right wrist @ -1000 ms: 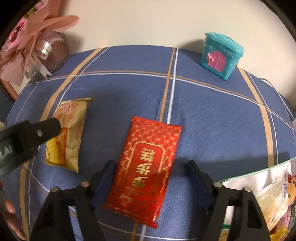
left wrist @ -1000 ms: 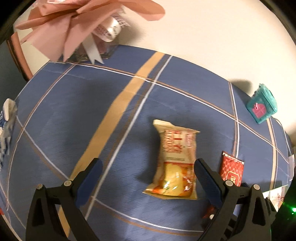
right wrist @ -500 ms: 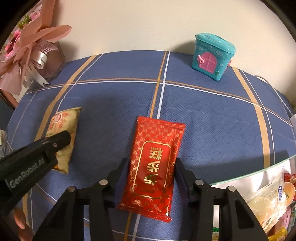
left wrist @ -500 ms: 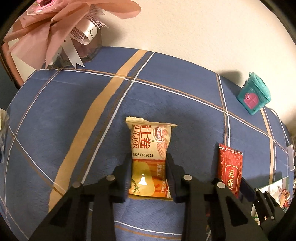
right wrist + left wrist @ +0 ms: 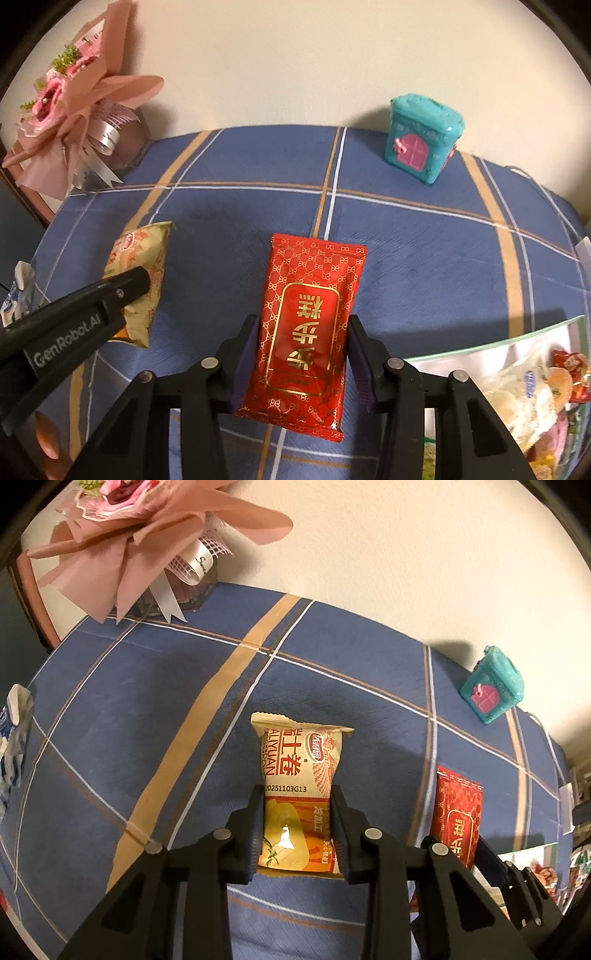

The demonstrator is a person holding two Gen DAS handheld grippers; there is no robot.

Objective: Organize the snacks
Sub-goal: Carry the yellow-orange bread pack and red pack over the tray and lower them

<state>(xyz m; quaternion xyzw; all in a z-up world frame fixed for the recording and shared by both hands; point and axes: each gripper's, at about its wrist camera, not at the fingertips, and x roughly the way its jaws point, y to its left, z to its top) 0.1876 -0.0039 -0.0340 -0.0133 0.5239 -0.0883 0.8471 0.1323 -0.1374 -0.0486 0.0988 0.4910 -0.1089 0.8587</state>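
My left fingers point(image 5: 298, 827) are clamped on the lower half of the cream-and-yellow foil snack packet point(image 5: 300, 775), one pad on each long edge, and its printed top sticks out beyond the tips. My right fingers point(image 5: 302, 360) have just been closing and now pinch the glossy red packet with gold lettering point(image 5: 311, 317) across its lower middle, pads pressing both long edges.

Why this way: both packets are flat pillow packs, so taking them across the narrow width gives the pads firm sealed edges to bite and keeps the contents from being crushed, as I judge it. Gripping low leaves the far end free to lead into a container.

Both packets sit over the blue checked cloth with tan and white stripes point(image 5: 424, 266) covering the surface. From the shadows beneath them they look just clear of the cloth, though I cannot be sure. The clear zip bag already holding mixed snacks point(image 5: 517, 369) lies at the near right edge, close beside my right hand; I judge that to be where both packets go.

Pose: both grippers point steeply down and forward, side by side, left one visible in the right view as a black bar reaching across the cream packet. A fingertip of my left hand point(image 5: 48, 439) shows below it.

Unrelated clutter: pink wrapped bouquet point(image 5: 122, 546) far left, teal toy house with pink door point(image 5: 421, 140) by the wall.
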